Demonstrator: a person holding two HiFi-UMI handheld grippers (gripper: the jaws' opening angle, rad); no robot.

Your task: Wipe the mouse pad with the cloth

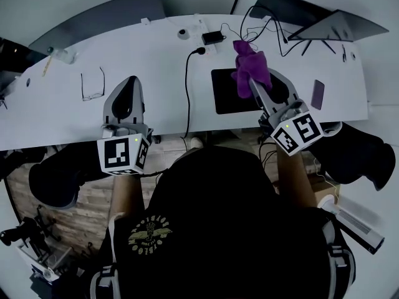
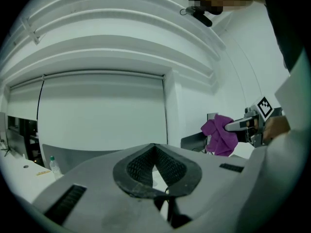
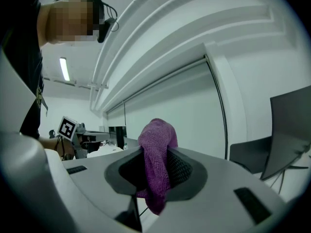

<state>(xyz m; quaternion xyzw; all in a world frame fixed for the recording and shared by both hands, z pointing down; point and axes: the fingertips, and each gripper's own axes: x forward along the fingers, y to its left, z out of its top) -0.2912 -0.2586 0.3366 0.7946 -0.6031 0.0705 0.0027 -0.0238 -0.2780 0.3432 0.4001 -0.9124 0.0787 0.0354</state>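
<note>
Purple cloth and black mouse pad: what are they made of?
The purple cloth looks like soft knitted or microfibre fabric. The right gripper view shows a fine looped weave with a matte finish, and it droops in folds. The mouse pad looks flat and matte black with no shine, so it is probably fabric-topped foam or rubber, but the head view shows it too small to be sure.

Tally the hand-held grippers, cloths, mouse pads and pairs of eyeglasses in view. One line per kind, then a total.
Hand-held grippers: 2, the left hand-held gripper and the right hand-held gripper
Purple cloth: 1
Black mouse pad: 1
Eyeglasses: 1
Total: 5
</note>
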